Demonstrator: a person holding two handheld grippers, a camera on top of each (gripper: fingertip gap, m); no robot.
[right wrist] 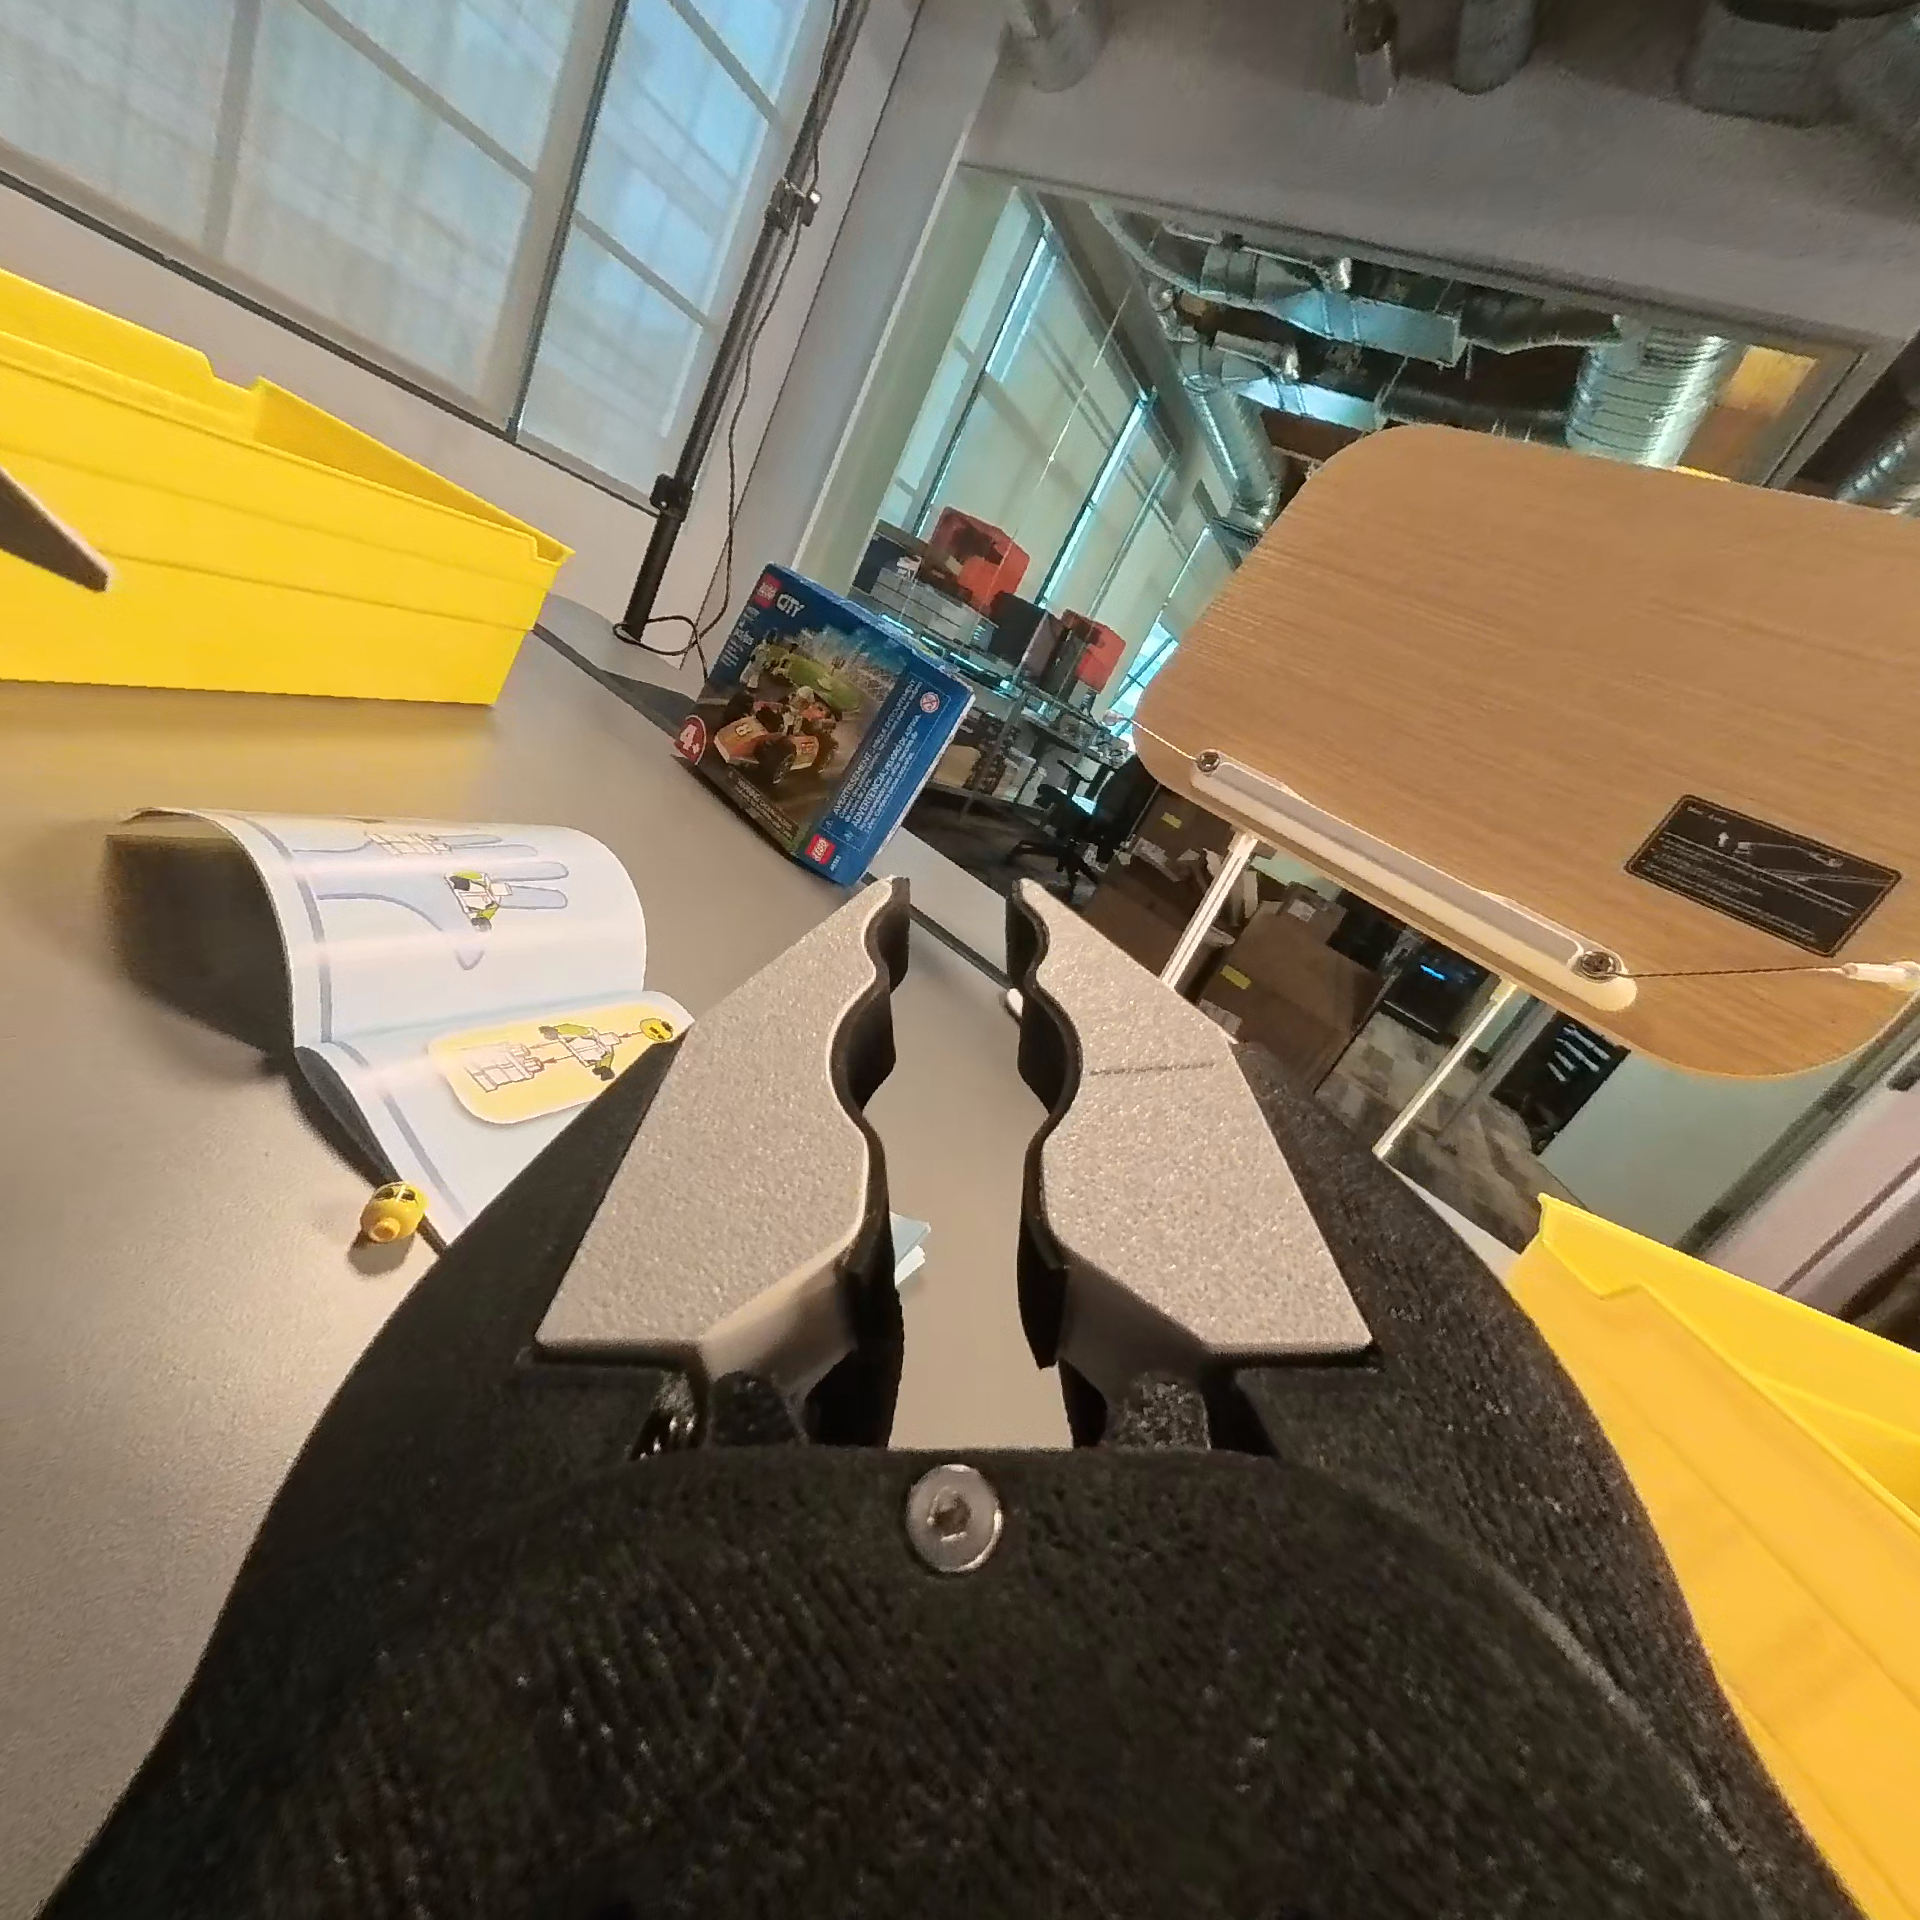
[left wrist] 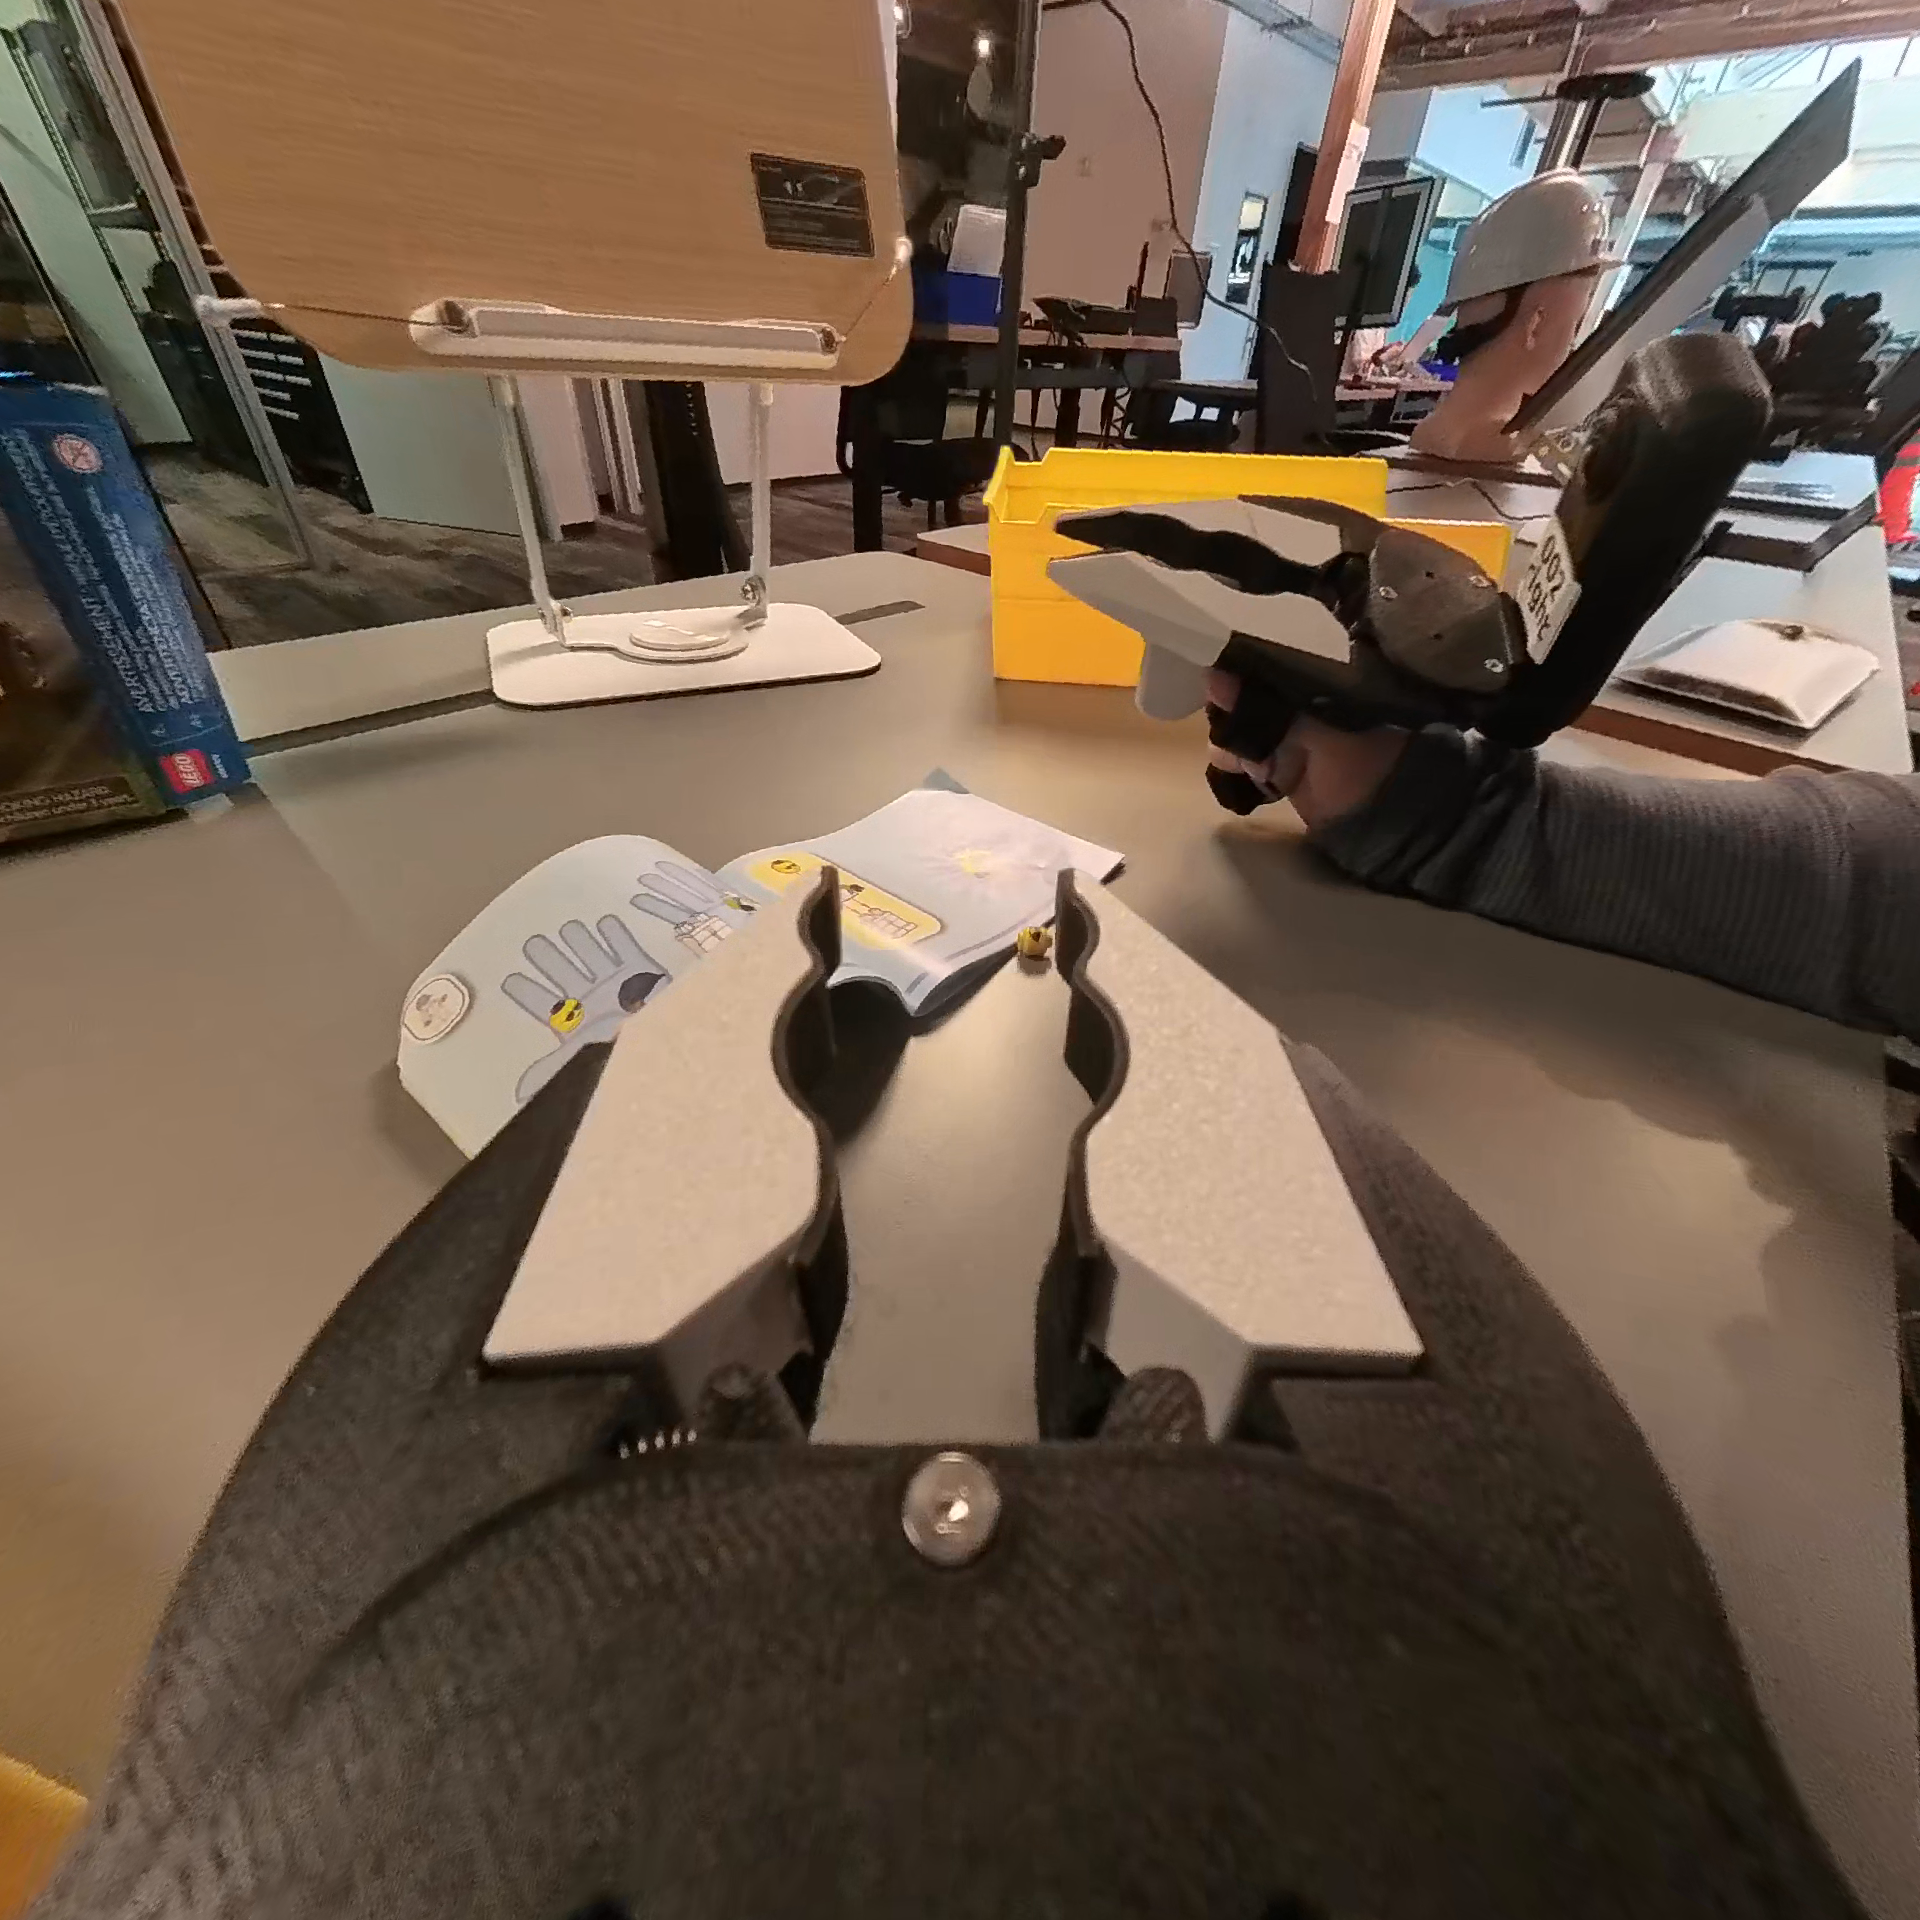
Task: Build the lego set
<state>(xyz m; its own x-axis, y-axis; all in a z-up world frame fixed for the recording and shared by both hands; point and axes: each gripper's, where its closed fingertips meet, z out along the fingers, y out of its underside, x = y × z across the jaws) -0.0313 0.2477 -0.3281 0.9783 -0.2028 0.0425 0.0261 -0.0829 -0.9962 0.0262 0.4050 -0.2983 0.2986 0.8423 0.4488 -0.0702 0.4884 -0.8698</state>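
On the surface point(left wrist: 260, 1039) we see the box point(left wrist: 114, 613) at 10 o'clock and the open booklet point(left wrist: 582, 966) at centre. Our left gripper point(left wrist: 945, 883) holds its jaws wide apart, empty; a yellow head piece point(left wrist: 1034, 942) lies just beside the right finger. Our right gripper point(right wrist: 956, 894), at 2 o'clock, has jaws narrowly parted, empty, before the bin point(left wrist: 1049, 623).

We count two yellow bins point(right wrist: 260, 582) point(right wrist: 1766, 1475) — one booklet point(left wrist: 623, 966), one set box point(right wrist: 831, 717), one loose yellow piece point(right wrist: 393, 1210), one wooden stand point(left wrist: 540, 177).
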